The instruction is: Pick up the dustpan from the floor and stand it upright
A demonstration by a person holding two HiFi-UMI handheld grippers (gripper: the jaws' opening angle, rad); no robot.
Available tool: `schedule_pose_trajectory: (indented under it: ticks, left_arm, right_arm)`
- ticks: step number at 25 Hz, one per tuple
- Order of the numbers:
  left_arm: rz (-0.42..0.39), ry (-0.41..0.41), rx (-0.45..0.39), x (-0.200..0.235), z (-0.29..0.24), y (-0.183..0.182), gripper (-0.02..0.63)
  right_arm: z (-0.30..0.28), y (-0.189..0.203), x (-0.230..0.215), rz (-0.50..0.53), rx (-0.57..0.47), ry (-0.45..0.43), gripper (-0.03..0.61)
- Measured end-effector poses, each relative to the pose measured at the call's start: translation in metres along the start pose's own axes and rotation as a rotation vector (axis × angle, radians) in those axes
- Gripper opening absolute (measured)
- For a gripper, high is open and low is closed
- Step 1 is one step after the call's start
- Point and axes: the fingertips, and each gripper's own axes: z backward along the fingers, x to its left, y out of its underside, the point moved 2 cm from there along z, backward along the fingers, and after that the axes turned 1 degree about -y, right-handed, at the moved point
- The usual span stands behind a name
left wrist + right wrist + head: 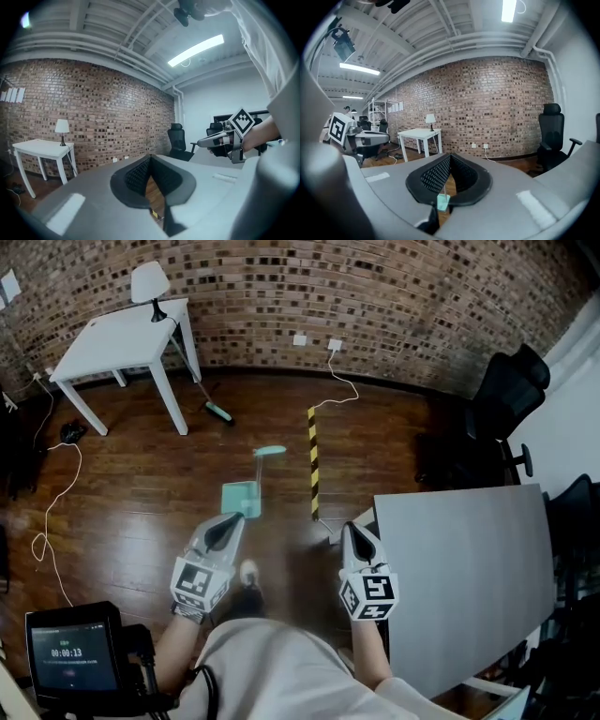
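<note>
A teal dustpan (241,498) lies flat on the wooden floor, its long handle (260,472) pointing away from me. My left gripper (228,521) hovers just short of the pan's near edge, jaws together and empty. The right gripper (356,532) is held to the right of the pan at the grey table's corner, also shut and empty. In the right gripper view the pan (443,202) shows through the slit below the closed right gripper (449,159). The left gripper view shows the shut left gripper (149,161) and floor behind it, with no dustpan visible.
A grey table (464,568) stands close on the right. A yellow-black striped strip (313,460) lies on the floor beside the pan. A broom (217,411) leans on the white table (127,338) with a lamp (150,282). Cables (52,512), black chairs (506,395) and a screen (70,652) surround.
</note>
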Motion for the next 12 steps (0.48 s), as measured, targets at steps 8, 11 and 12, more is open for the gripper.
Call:
schedule_pose_trajectory:
  ticks: [8, 11, 12]
  left_arm:
    - [-0.025, -0.085, -0.015, -0.121, 0.093, 0.022, 0.0]
    - [0.008, -0.103, -0.037, -0.152, 0.123, 0.01, 0.0]
    - [0.013, -0.107, -0.041, -0.162, 0.131, 0.007, 0.0]
  right_arm:
    - [0.134, 0.025, -0.005, 0.001, -0.101, -0.026, 0.012]
    - [0.179, 0.036, -0.007, -0.004, -0.104, -0.034, 0.012]
    - [0.191, 0.038, -0.007, -0.006, -0.103, -0.039, 0.012]
